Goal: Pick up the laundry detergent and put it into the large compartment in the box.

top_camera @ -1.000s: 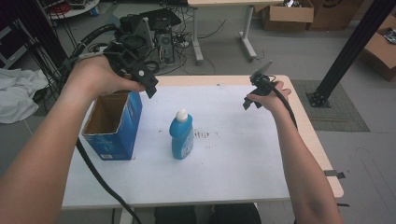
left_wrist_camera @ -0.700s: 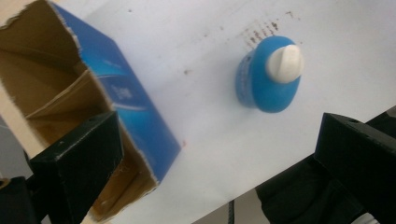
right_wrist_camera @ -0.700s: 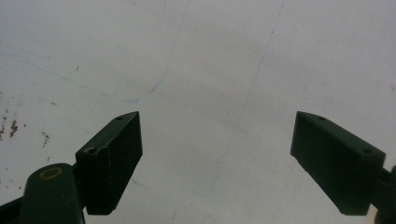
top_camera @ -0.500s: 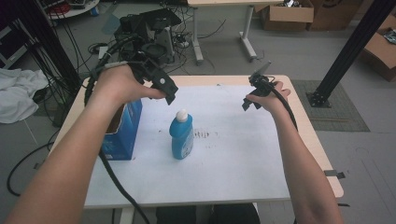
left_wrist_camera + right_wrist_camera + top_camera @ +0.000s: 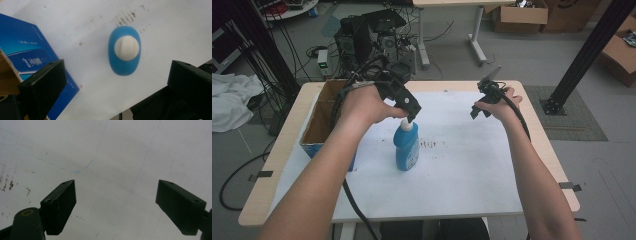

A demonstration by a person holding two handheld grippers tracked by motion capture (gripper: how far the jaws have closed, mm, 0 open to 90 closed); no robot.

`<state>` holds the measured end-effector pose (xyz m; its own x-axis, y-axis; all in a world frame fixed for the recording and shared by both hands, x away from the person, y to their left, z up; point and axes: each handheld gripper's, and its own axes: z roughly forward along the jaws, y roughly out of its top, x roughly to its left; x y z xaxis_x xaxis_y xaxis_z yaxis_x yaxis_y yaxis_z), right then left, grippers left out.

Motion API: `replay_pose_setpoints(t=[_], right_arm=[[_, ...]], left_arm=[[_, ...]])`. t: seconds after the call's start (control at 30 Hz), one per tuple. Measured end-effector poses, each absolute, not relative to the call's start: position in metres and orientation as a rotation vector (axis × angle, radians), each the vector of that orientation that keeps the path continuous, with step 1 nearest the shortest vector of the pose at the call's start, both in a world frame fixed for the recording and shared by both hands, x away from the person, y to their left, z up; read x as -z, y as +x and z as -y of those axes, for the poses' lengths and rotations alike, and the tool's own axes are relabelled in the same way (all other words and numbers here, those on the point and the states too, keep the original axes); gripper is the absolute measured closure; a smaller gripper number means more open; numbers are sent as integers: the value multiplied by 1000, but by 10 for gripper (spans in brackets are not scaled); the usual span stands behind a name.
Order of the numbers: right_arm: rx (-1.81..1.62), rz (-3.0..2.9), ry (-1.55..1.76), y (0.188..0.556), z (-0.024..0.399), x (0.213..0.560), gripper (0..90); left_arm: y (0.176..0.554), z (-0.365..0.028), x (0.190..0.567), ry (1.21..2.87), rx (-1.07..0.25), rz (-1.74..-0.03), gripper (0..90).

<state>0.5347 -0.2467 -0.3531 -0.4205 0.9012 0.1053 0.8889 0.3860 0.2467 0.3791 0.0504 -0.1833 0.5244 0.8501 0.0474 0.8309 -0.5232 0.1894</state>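
A blue bottle [image 5: 407, 148] with a white cap stands upright at the middle left of the white-covered table [image 5: 472, 165]. My left gripper [image 5: 410, 114] hangs directly over the cap, pointing down. In the left gripper view the bottle [image 5: 124, 53] is seen from above, just beyond the open gripper [image 5: 116, 83], whose jaws stand wide apart with nothing between them. My right gripper [image 5: 477, 110] hovers above the table's far right part. In the right gripper view that gripper [image 5: 117, 206] is open over bare white sheet.
An open cardboard box [image 5: 323, 120] with blue sides [image 5: 22, 53] stands at the table's left edge, close beside the bottle. Brown specks mark the sheet [image 5: 432, 145] right of the bottle. Beyond the table are cables, equipment and a black post [image 5: 582, 55].
My left gripper has swung right from above the box to above the bottle's cap. The right hand has stayed in place.
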Motion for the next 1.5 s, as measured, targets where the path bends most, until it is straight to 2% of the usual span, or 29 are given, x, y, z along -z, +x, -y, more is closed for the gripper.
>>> replay_pose_setpoints(t=[1.0,1.5], right_arm=[[-434,-2565,1695,531,254,358,169],[-439,-2567,1699,530,256,359,169]], left_arm=[[392,-25,251,2640,-161,-1529,35],[395,-16,273,2671,-172,-1555,47]])
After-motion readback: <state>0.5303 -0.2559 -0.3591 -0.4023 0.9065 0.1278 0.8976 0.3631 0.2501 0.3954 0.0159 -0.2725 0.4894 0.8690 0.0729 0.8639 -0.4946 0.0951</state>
